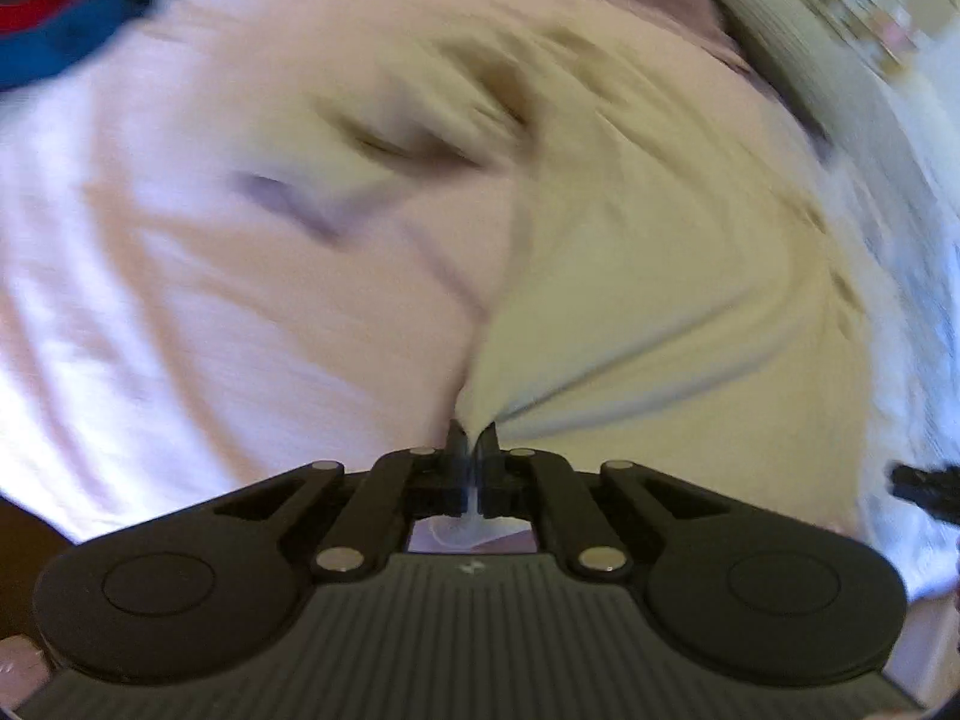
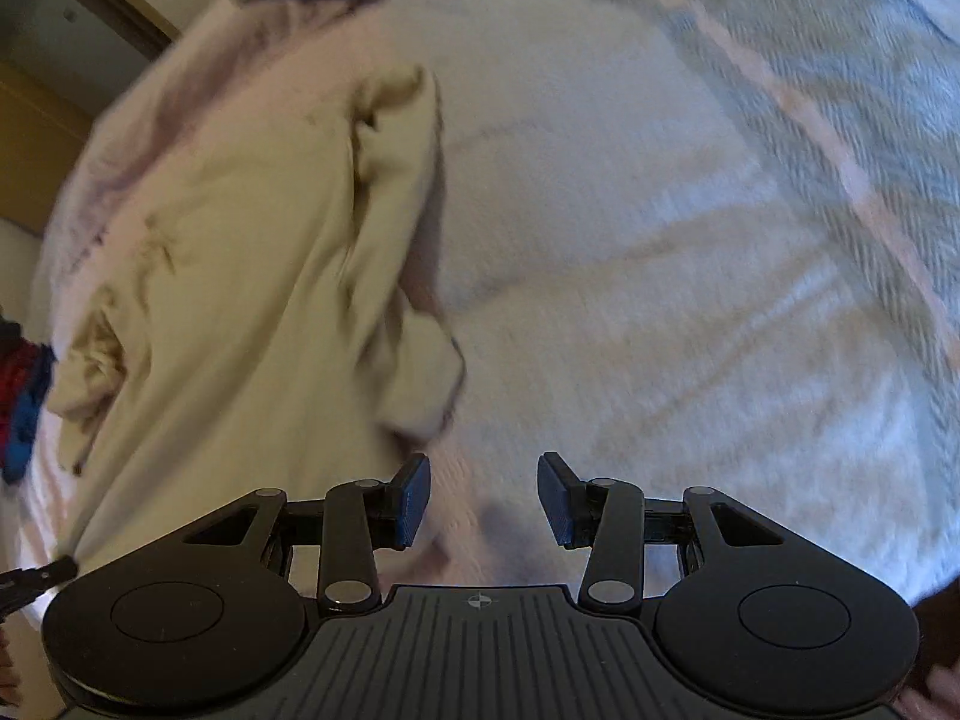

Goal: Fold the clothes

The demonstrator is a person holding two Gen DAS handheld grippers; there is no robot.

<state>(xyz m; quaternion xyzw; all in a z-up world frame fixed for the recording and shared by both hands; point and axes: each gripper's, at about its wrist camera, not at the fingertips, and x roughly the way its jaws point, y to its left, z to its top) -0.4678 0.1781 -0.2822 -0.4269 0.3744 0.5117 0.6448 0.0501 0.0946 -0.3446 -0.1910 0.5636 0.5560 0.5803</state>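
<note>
cream-coloured garment (image 2: 240, 276) lies rumpled on the bed (image 2: 660, 240), over a pale pink sheet (image 1: 180, 270). beside the garment, on its sleeve side, the white textured bedcover has lots of bare room, running out to a striped blanket (image 2: 870, 120) at the far edge. a red and blue cloth (image 1: 66, 18) sits at the sheet's far corner from the garment. no containers showing. left hand-held gripper (image 1: 474, 441) is pressed together, pinching a corner of the garment and pulling it taut. right hand-held gripper (image 2: 483, 498) hangs just beside the garment's cuff, fingers spread, nothing between them.
</note>
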